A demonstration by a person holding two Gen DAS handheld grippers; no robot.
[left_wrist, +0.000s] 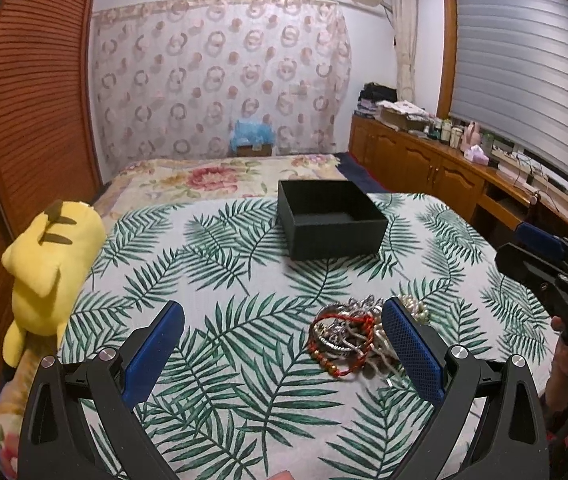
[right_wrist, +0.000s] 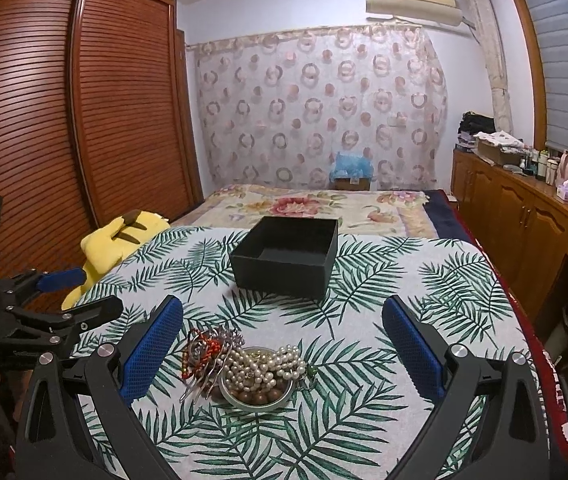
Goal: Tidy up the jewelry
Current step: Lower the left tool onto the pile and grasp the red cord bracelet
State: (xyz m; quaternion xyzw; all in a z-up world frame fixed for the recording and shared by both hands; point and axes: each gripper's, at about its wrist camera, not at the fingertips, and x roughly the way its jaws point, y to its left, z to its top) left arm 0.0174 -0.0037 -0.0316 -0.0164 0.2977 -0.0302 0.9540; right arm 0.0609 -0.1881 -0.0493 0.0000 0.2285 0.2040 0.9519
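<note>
While hovering low over the near edge of the leaf cloth (left_wrist: 224,280), holding both pairs of fingers (left_wrist: 156,352) spread wide and gripping nothing.

Aiming the left gripper (left_wrist: 283,306) a little left of the jewelry (left_wrist: 343,332), so that the right-hand finger is covering part of the heap in that view. Squaring the right gripper (right_wrist: 283,302) on the same heap, framing it between the open fingers, probably readying the first pick while saving the left for steadying or for a second piece.

Finding the jewelry gathered in and beside a small metal bowl (right_wrist: 280,400): pearls (right_wrist: 268,364) spilling over the rim, brown beads lying inside, and red cord and silver bangles (right_wrist: 204,350) tangled just left of the bowl and touching it. Judging the tangle awkward, since lifting one strand is likely dragging its neighbours along; pinching a single loop at the outer edge is looking safer than biting into the middle.

Seeing, farther on, the black box (right_wrist: 287,256) standing open-topped straight behind the heap and apart from it, apparently empty, most likely set there as the place for sorted pieces.

Noting the yellow plush (left_wrist: 48,264) lying off the left edge, clear of the work.
</note>
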